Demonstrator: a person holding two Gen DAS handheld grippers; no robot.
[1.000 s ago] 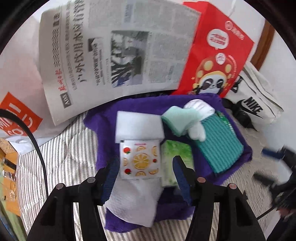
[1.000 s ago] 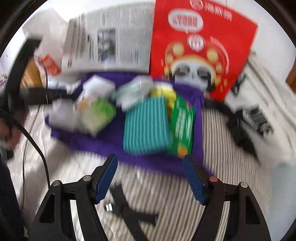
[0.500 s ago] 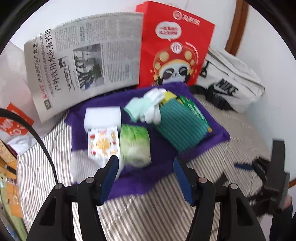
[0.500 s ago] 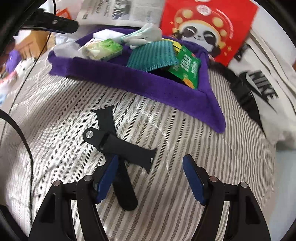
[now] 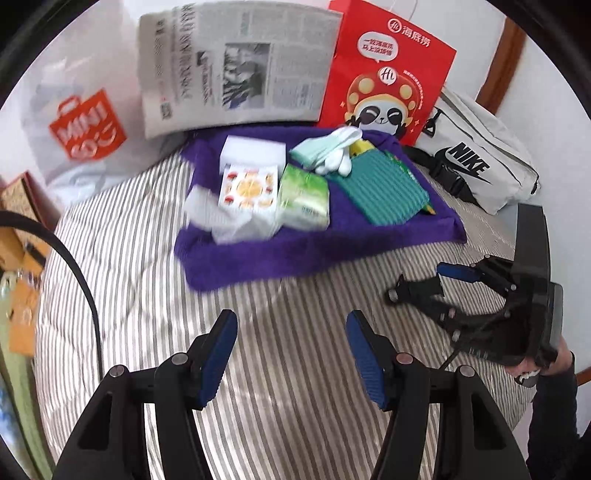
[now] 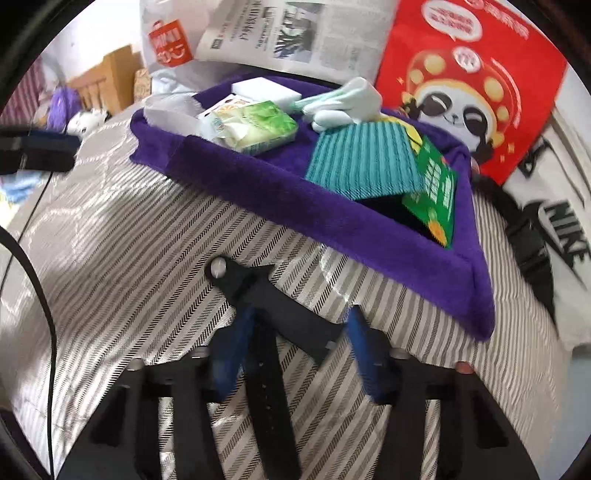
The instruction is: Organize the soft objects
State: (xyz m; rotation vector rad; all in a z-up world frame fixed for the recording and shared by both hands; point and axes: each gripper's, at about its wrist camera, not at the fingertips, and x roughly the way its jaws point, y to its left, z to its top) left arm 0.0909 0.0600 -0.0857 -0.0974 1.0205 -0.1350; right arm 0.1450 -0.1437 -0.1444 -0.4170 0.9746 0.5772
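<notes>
Right wrist view: two black watch straps [image 6: 280,314] lie crossed on the striped bed [image 6: 129,258], near the purple tray [image 6: 332,221]. Tilted steeply down, the right claw [image 6: 295,354] is closing with both straps between its blue pads, grip unclear. Farther left, the left claw [image 5: 291,354] hangs spread and empty over the bed.

right gripper [image 6: 295,350] fingers motion-blurred at lower centre, black strap [image 6: 273,373] partly hidden behind them; green packet [image 6: 432,192] half covered by teal cloth [image 6: 362,162]; newspaper [image 6: 306,29] cropped at top edge.
</notes>
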